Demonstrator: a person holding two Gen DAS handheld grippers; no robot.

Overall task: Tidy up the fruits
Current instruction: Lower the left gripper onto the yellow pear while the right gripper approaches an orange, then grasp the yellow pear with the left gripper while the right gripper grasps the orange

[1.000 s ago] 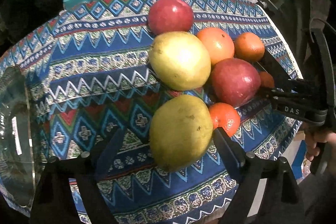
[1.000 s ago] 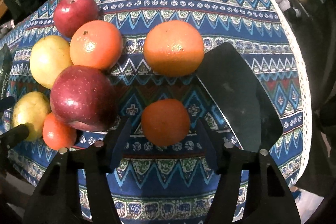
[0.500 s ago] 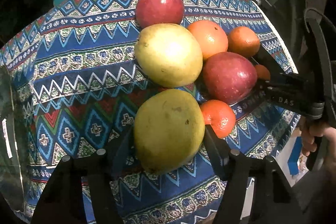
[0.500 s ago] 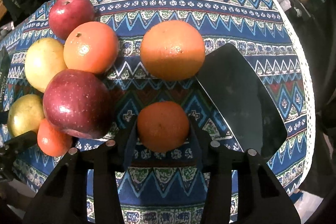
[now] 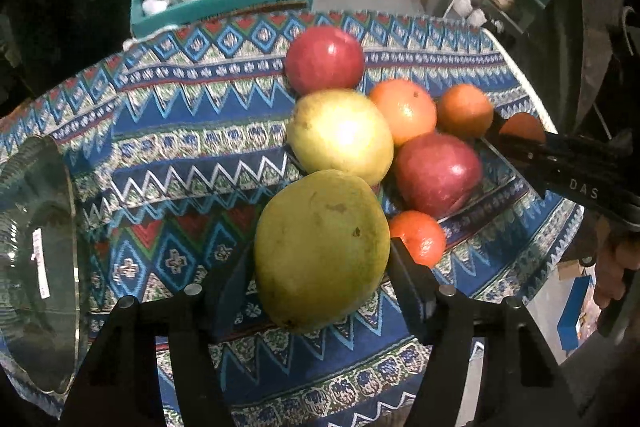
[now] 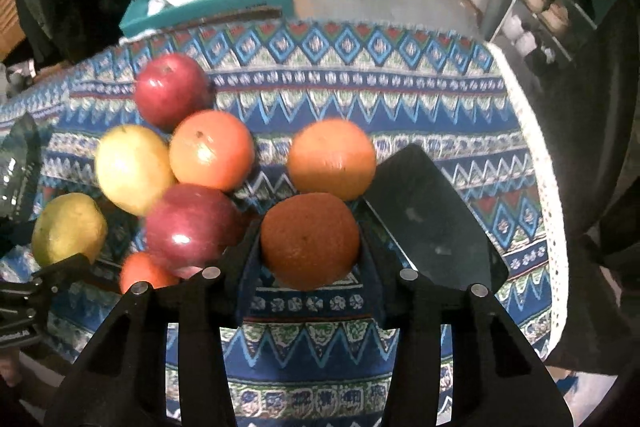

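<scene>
My left gripper point(image 5: 316, 267) is shut on a big yellow-green pear point(image 5: 322, 253), lifted a little off the patterned tablecloth point(image 5: 180, 163). In the right wrist view my right gripper point(image 6: 310, 247) is shut on a small dark orange point(image 6: 310, 239), also raised. A second pear point(image 5: 340, 135), two red apples point(image 5: 324, 61) point(image 5: 436, 171), two larger oranges point(image 5: 404, 111) point(image 5: 464, 111) and a small tangerine point(image 5: 418, 237) lie clustered on the cloth. From the left wrist view the right gripper point(image 5: 520, 143) shows at the right edge, with a hand under it.
A clear glass bowl point(image 5: 36, 255) sits at the table's left edge. A black flat plate point(image 6: 432, 223) lies right of the held orange. A teal box point(image 5: 224, 3) with white bags stands beyond the far edge. Shelves point(image 6: 560, 3) stand at the far right.
Both grippers closed from open around their fruits: the left on the pear, the right on the small orange. Both then rose, lifting the fruits off the cloth.
</scene>
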